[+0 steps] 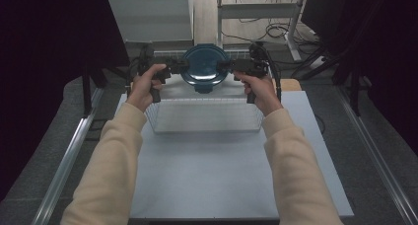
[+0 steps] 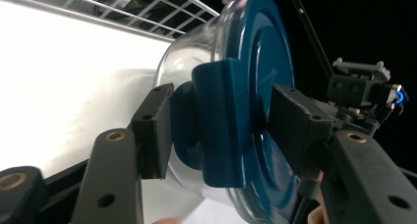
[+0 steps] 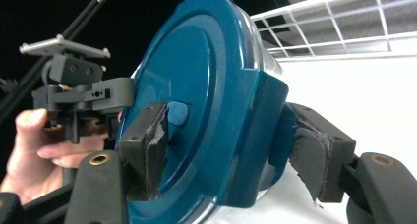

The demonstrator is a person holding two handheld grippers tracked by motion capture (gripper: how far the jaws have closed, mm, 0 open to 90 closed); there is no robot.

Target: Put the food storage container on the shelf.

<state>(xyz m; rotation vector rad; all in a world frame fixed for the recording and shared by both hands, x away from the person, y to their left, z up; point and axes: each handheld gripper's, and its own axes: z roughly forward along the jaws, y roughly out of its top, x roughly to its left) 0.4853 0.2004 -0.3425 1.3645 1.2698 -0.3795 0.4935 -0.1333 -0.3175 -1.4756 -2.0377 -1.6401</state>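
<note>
A round clear container with a dark blue clip-on lid [image 1: 204,66] is held up above the far end of a white wire basket [image 1: 204,115], lid facing the person. My left gripper [image 1: 181,65] is shut on its left edge, and my right gripper [image 1: 223,65] is shut on its right edge. In the left gripper view the jaws clamp a blue lid clip [image 2: 221,121] and the clear wall behind it. In the right gripper view the pads [image 3: 147,150] squeeze the lid [image 3: 206,86] and its side clip; the other gripper [image 3: 81,98] and a hand show beyond.
The wire basket rests on a pale grey table [image 1: 212,175]. Metal rails [image 1: 69,156] run along both sides of the table. Cables [image 1: 276,30] and a desk frame lie on the floor behind it. Dark curtains close in left and right.
</note>
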